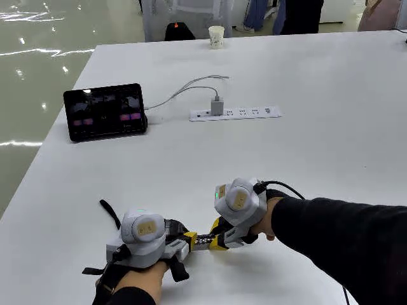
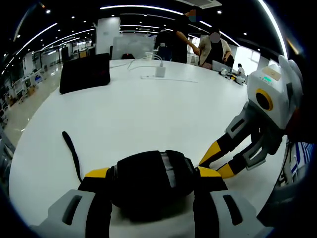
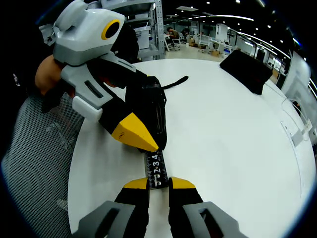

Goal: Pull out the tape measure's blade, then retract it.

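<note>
the left gripper (image 2: 153, 173) is closed on the black tape measure (image 2: 148, 193), one yellow-tipped jaw on each side of its body, and holds it low over the white table (image 1: 318, 140), in the lower left of the head view. the right gripper (image 3: 158, 184) is just beside it, in the lower middle of that view. its jaws are narrow and pinch the end of the blade (image 3: 156, 168); we can read the marks 2, 3 and 4 on the short piece that is out. the blade joins the two grippers, and its long axis runs from left to right across the bottom of the head view. in the right gripper view the same axis goes straight up from the jaws to the mouth of the tape measure, so this gripper looks directly along the blade. we judge that the pull is only at its beginning. the right gripper should go away along this line, toward the lower right of the head view, while the left one holds the body in place. a sideways pull could bend the blade or let it slip from the jaws.
</note>
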A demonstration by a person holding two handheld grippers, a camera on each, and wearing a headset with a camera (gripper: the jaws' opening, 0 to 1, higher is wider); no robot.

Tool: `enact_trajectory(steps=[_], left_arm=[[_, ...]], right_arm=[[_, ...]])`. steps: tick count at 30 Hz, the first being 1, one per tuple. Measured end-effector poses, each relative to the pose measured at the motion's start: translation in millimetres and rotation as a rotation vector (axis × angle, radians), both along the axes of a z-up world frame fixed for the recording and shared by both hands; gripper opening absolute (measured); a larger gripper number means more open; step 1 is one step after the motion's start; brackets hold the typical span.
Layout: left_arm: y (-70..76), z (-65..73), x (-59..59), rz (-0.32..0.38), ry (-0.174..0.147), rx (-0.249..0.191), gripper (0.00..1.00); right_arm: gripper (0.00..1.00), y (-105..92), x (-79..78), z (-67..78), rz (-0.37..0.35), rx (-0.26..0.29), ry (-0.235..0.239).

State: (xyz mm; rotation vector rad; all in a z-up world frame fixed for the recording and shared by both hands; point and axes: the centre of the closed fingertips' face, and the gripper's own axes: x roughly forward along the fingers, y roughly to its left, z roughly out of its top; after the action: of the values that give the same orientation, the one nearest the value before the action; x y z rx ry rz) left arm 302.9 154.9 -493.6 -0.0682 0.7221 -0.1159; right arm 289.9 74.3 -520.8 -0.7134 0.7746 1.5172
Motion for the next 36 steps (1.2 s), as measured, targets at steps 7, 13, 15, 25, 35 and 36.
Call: enact_trajectory(steps=[7, 13, 15, 25, 35, 36], left_arm=[[0.1, -0.3, 0.3, 0.001, 0.003, -0.004, 0.62], [0.5, -0.6, -0.4, 0.005, 0.003, -0.007, 0.62], [0.7, -0.8, -0.4, 0.007, 0.004, -0.009, 0.62], [1.0, -1.3, -0.1, 0.000, 0.011, -0.022, 0.61], [1.1, -0.7, 0.9, -0.004, 0.010, -0.028, 0.61], [1.1, -0.6, 1.0, -0.005, 0.010, -0.028, 0.61]], right_arm=[[0.11, 5.2, 0.0, -0.2, 0.001, 0.003, 0.005], [0.11, 9.9, 0.8, -1.1, 0.006, 0.009, 0.011], [0.11, 11.5, 1.2, -0.5, 0.007, 0.014, 0.014], [0.11, 17.9, 1.7, -0.9, 0.012, 0.024, 0.014], [0.11, 20.4, 1.1, -0.8, -0.003, 0.036, 0.026], [0.11, 21.5, 0.4, -0.9, -0.001, 0.037, 0.025]])
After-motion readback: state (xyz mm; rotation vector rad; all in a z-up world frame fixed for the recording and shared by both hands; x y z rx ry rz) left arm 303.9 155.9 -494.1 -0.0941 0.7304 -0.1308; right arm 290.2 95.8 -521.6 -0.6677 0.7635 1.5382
